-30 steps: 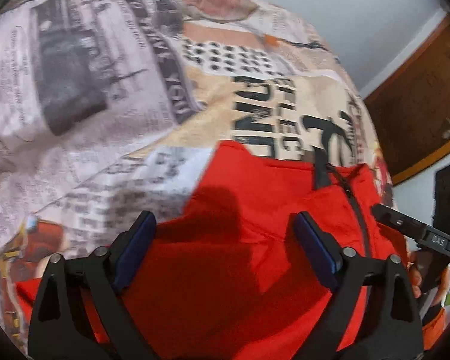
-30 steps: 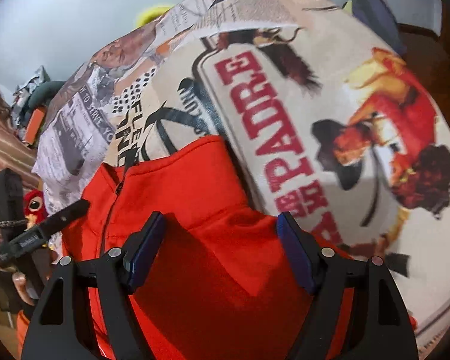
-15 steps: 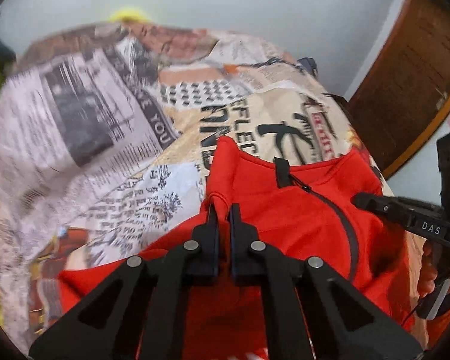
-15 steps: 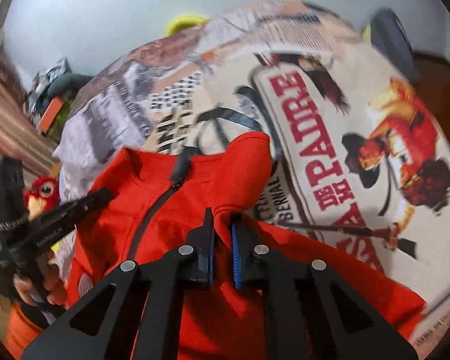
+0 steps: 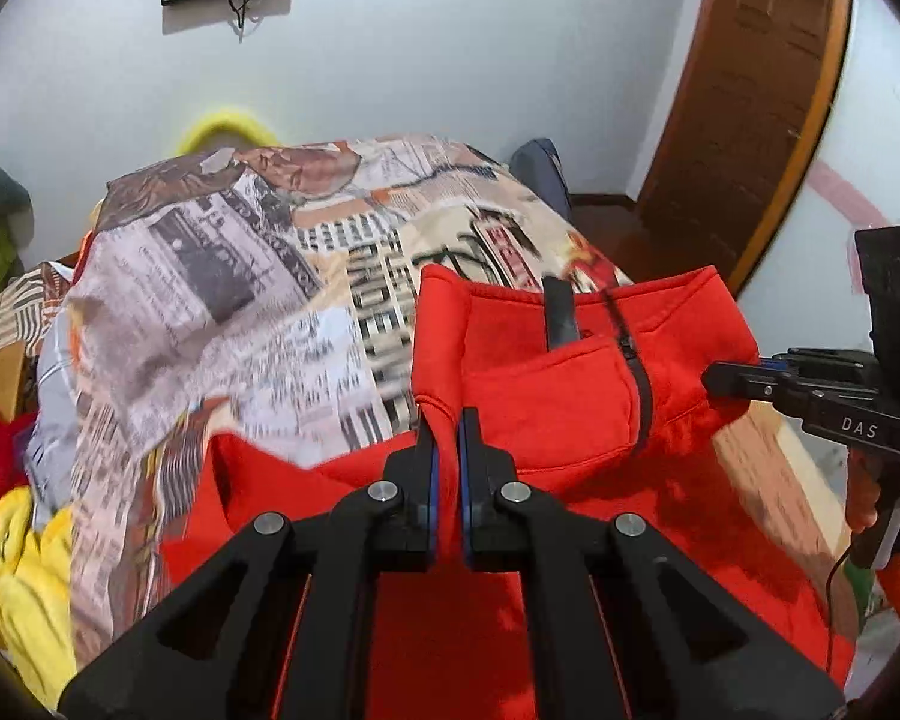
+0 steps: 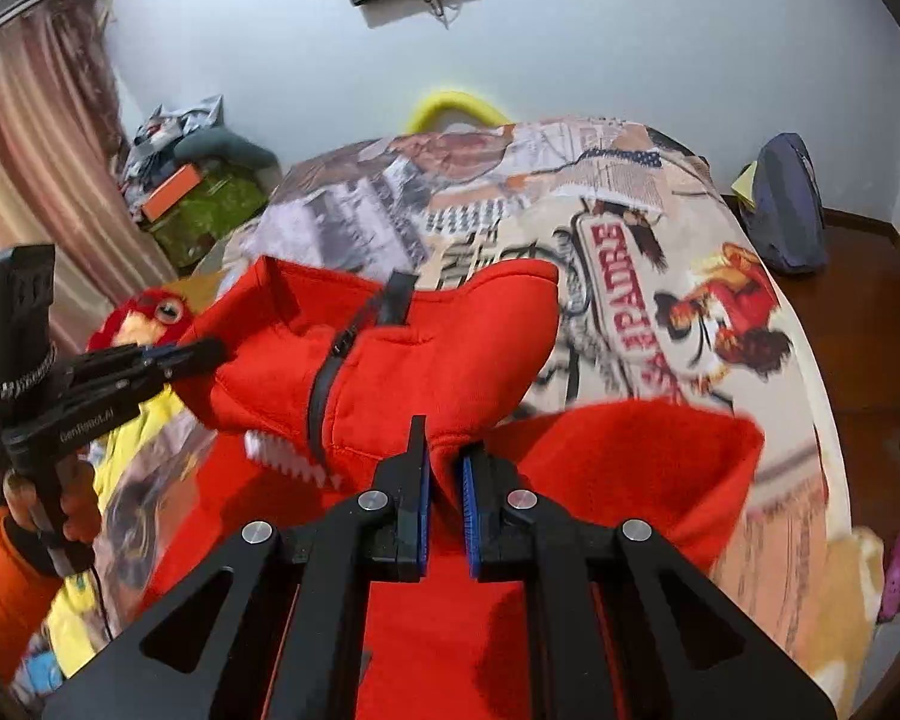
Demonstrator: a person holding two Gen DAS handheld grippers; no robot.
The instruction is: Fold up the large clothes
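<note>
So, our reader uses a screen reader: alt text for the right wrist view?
The right gripper, jaws shut, pinches a red zip-up fleece jacket above a newspaper-print bedspread. At left, the left gripper grips the jacket's other shoulder.

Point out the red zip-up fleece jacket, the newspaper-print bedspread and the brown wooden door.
Red zip-up fleece jacket (image 5: 546, 396): left wrist view, chest panel.
Newspaper-print bedspread (image 6: 630, 192): right wrist view, bare far part.
Brown wooden door (image 5: 744, 120): left wrist view, panel.

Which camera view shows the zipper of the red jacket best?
The right wrist view: the zipper runs dark and unbroken down the lifted red jacket, near the picture's middle. The left wrist view shows the zipper too, but further off to the side.
</note>
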